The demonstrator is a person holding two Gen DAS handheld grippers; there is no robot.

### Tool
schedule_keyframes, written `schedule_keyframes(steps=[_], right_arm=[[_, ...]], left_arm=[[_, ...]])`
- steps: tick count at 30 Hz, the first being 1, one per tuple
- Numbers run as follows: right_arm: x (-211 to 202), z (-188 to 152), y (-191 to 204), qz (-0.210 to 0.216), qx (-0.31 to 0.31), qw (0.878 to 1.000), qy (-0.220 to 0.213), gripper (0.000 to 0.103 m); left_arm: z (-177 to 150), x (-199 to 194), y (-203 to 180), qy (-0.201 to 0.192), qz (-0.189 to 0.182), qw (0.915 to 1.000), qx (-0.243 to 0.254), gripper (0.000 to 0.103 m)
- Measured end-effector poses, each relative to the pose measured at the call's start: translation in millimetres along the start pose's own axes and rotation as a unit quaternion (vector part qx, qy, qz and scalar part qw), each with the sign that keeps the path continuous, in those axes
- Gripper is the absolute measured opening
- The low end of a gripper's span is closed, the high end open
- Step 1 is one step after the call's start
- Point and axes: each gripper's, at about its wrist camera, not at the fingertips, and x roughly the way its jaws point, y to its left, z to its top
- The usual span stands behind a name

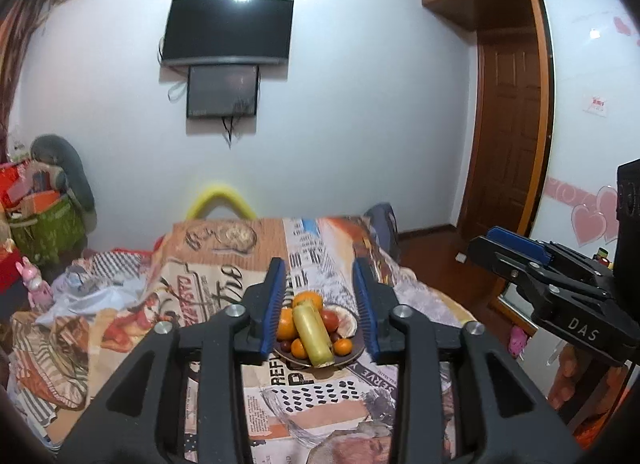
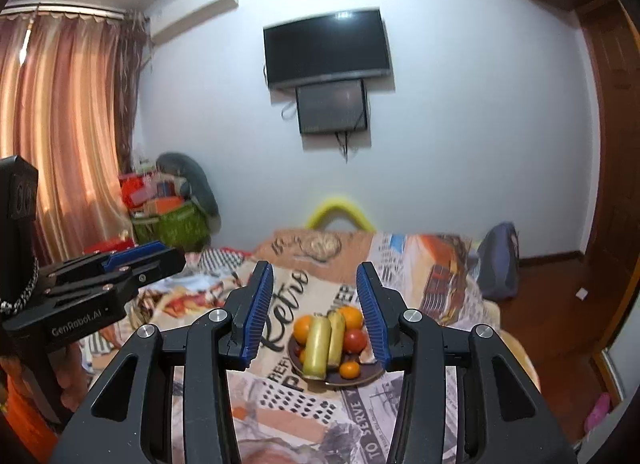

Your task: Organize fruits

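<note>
A dark plate (image 1: 344, 360) (image 2: 368, 376) of fruit sits on the table with the printed cloth (image 1: 224, 284) (image 2: 288, 296). On it lie a long pale yellow-green stalk (image 1: 312, 332) (image 2: 316, 348), oranges (image 1: 308, 299) (image 2: 350, 316), small tangerines (image 1: 342, 346) (image 2: 349, 369), a red tomato (image 1: 330, 320) (image 2: 354, 340) and, in the right wrist view, a banana (image 2: 336, 338). My left gripper (image 1: 320, 304) is open and empty, held above and short of the plate. My right gripper (image 2: 316, 306) is open and empty too, and also shows at the right of the left wrist view (image 1: 516, 244).
The table edge drops to a wooden floor (image 2: 552, 304) on the right. Crumpled cloth (image 1: 80, 304) lies left of the table. A green basket of boxes (image 2: 168, 219) stands by the curtain. A TV (image 1: 228, 29) hangs on the far wall. A yellow chair back (image 1: 220, 199) is behind the table.
</note>
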Motion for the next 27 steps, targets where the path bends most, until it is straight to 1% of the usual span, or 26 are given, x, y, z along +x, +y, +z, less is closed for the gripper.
schedule_keyframes(steps=[3,4,6,7,8,10,12,13,15,17,19,21,24,27], right_arm=[[-14,2,6,-0.005,0.001,1.0,-0.02,0.047],[-18,1,9,-0.009,0.0,1.0,-0.025,0.049],[-23,1,14,-0.018,-0.005,0.999,-0.035,0.054],[-23,1,15,-0.02,-0.006,0.999,-0.038,0.055],[-25,0,17,-0.021,-0.007,0.999,-0.04,0.056],[-27,-1,19,-0.021,-0.007,0.999,-0.042,0.061],[-29,-3,22,-0.028,-0.008,0.999,-0.046,0.073],[-31,-3,23,-0.032,-0.008,0.998,-0.049,0.075],[-31,-5,24,-0.04,-0.009,0.998,-0.053,0.083],[-34,-6,25,-0.049,-0.009,0.997,-0.057,0.088],[-38,-7,24,-0.052,-0.008,0.997,-0.059,0.094],[-39,-8,23,-0.059,-0.008,0.996,-0.063,0.101],[-41,-8,25,-0.066,-0.011,0.996,-0.065,0.103],[-44,-10,25,-0.067,-0.012,0.996,-0.064,0.103]], left_arm=[[1,-23,-7,-0.029,0.015,0.9994,0.007,0.055],[1,-29,-9,-0.036,0.02,0.9991,0.009,0.058],[1,-39,-12,-0.046,0.025,0.9985,0.013,0.06],[1,-44,-13,-0.05,0.024,0.9984,0.013,0.06],[1,-47,-13,-0.052,0.022,0.9983,0.012,0.062],[1,-50,-11,-0.055,0.021,0.9983,0.009,0.065],[0,-53,-10,-0.058,0.021,0.9981,0.007,0.067],[0,-54,-10,-0.058,0.021,0.9981,0.006,0.069],[-1,-56,-9,-0.059,0.019,0.9981,0.002,0.072],[-4,-62,-10,-0.059,0.021,0.9981,0.001,0.074],[-5,-63,-10,-0.06,0.022,0.998,0.001,0.083],[-7,-64,-10,-0.063,0.025,0.9977,0.002,0.086],[-9,-65,-11,-0.062,0.026,0.9977,0.0,0.096],[-9,-65,-10,-0.064,0.029,0.9975,-0.001,0.099]])
